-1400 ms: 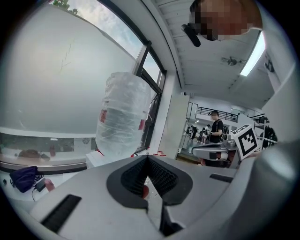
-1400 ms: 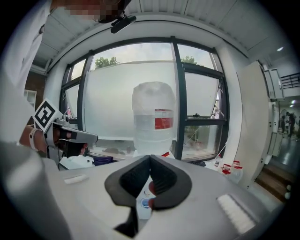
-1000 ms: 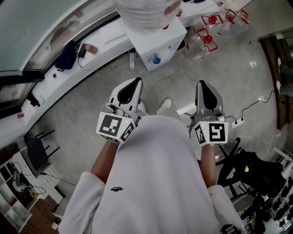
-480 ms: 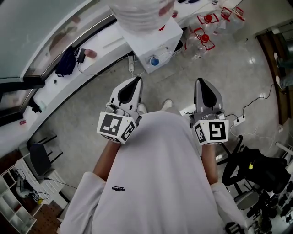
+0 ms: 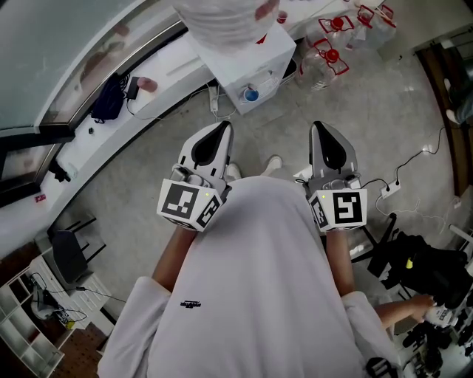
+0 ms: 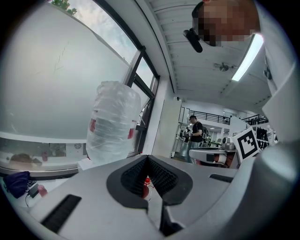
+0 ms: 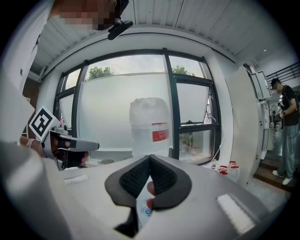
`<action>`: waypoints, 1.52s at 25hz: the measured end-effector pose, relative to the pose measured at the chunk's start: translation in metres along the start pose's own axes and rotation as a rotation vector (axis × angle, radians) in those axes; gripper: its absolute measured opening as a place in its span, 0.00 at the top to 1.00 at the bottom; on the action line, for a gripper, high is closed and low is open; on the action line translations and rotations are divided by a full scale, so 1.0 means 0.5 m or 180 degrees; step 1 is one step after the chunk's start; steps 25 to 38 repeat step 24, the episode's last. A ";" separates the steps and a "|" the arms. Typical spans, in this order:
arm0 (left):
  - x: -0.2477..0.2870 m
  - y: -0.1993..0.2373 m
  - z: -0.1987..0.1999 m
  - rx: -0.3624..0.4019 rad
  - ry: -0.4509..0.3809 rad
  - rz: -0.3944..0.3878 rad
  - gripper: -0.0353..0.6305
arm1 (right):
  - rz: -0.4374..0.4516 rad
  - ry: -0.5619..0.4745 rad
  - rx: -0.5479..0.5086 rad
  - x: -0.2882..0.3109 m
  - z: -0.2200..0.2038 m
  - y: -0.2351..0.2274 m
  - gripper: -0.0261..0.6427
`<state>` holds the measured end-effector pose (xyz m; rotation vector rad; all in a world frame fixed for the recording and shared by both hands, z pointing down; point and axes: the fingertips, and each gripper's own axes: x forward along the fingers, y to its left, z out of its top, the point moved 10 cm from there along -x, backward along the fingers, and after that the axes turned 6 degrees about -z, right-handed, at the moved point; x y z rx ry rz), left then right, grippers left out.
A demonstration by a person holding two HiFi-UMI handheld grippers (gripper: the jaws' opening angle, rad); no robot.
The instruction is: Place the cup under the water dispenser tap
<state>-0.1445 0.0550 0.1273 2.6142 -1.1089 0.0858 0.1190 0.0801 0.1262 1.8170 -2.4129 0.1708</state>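
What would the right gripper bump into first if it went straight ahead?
Probably the white water dispenser, around its taps below the big bottle. Nothing shows in between, though the distance is hard to judge.

Head view: sits on the person's head and looks steeply down over the shirt (image 5: 251,280) to the floor (image 5: 133,170). The left gripper (image 5: 220,130) and right gripper (image 5: 320,128) are close below. The dispenser (image 5: 255,63) and bottle (image 5: 222,18) are farther off at the top edge.
Left gripper view: rides on the left gripper and looks almost level along its jaws, which fill the lower frame. It faces the bottle and window (image 6: 47,84).
Right gripper view: the same on the right gripper, facing the bottle squarely.
Shared: the bottle shows in all three views. Each gripper view catches the other gripper at its edge.
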 end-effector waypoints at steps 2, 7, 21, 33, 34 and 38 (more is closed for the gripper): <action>-0.002 0.002 0.001 0.0005 0.0004 -0.0006 0.94 | -0.0019 0.0016 -0.0008 0.001 0.000 0.002 0.95; -0.008 0.005 0.003 0.0000 0.0026 -0.0017 0.94 | -0.0046 0.0017 0.0062 -0.002 0.004 0.000 0.95; -0.014 0.000 -0.007 -0.0038 0.0059 0.0005 0.94 | 0.0038 0.0095 0.0065 -0.020 -0.004 -0.005 0.95; -0.014 0.003 -0.003 -0.0040 0.0054 0.0011 0.94 | 0.0076 0.0117 0.0049 -0.021 -0.004 -0.001 0.95; -0.014 0.003 -0.003 -0.0040 0.0054 0.0011 0.94 | 0.0076 0.0117 0.0049 -0.021 -0.004 -0.001 0.95; -0.014 0.003 -0.003 -0.0040 0.0054 0.0011 0.94 | 0.0076 0.0117 0.0049 -0.021 -0.004 -0.001 0.95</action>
